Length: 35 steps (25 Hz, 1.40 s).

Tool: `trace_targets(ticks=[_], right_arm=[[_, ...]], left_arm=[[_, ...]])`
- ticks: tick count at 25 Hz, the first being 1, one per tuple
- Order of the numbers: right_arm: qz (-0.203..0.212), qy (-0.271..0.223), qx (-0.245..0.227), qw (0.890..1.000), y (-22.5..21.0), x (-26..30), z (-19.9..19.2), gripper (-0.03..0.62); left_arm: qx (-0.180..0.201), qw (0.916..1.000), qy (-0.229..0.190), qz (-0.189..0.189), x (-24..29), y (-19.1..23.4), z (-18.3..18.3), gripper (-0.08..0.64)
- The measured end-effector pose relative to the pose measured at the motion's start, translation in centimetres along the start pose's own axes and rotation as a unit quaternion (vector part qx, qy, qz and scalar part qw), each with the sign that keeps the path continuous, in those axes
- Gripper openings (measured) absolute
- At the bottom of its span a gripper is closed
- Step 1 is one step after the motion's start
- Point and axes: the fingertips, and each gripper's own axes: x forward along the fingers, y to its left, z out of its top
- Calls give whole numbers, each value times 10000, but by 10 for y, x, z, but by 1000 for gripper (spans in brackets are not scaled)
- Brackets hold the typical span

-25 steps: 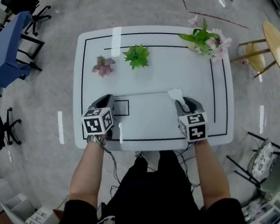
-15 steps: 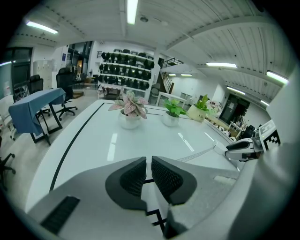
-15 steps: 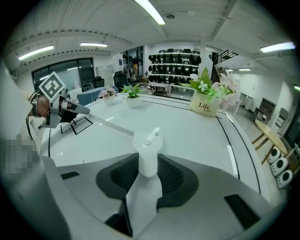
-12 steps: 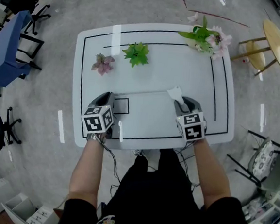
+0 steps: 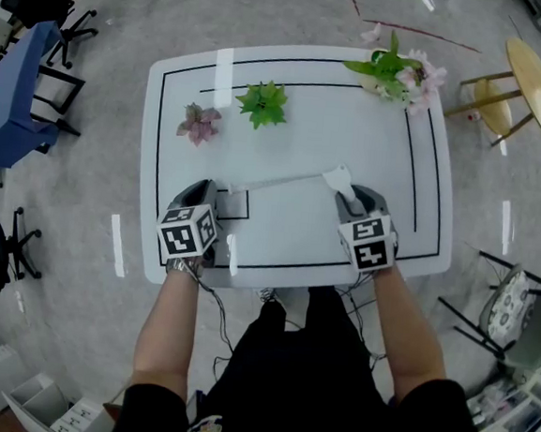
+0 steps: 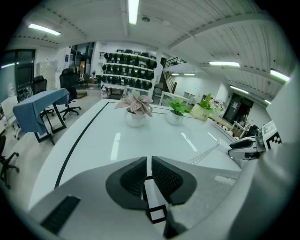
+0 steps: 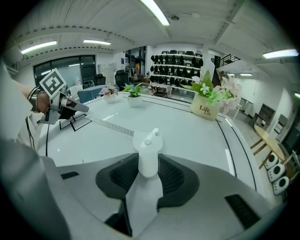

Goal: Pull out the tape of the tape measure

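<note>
The word "Life" stands twice, one line above the other, in dark letters on the pale flower pot [image 7: 205, 110] at the far side of the desk [image 7: 187, 126]. It is the only wording that can be read in the room. The drawn-out tape [image 7: 110, 125] carries a row of fine tick marks, its numerals too small to read. Black-and-white square code markers, not letters, cover the left cube [image 5: 188, 232] on the left tongs [image 5: 200, 191] and the right cube [image 5: 370, 243] on the right tongs [image 5: 346, 196].

A black short-sleeved shirt [image 5: 328, 413]; the grey left hand-held gripper [image 5: 203, 188] and right hand-held gripper [image 5: 349, 197] bear black-and-white marker cubes [image 5: 189, 232].
</note>
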Motion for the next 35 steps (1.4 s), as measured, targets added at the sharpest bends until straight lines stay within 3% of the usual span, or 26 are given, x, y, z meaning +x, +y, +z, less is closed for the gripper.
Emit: trace_targets(ticks=[7,22,28,35], right_arm=[[-76,-163,-109,9998,1,-6,2,167],[-118,-1212,-21,9926,14,-65,72,134],[-195,-1809,106,9833,26,-106,106,0],[65,-2770,237,9606,53,-169,153,-3]], left_arm=[[84,9998,-149,-101,-10,-6,7,32],[299,9944,-899,-473,-74,-33,39,32],[433,9853,-1511,-666,-124,-50,69,13],[824,9677,-2218,-868,-192,-69,103,5]])
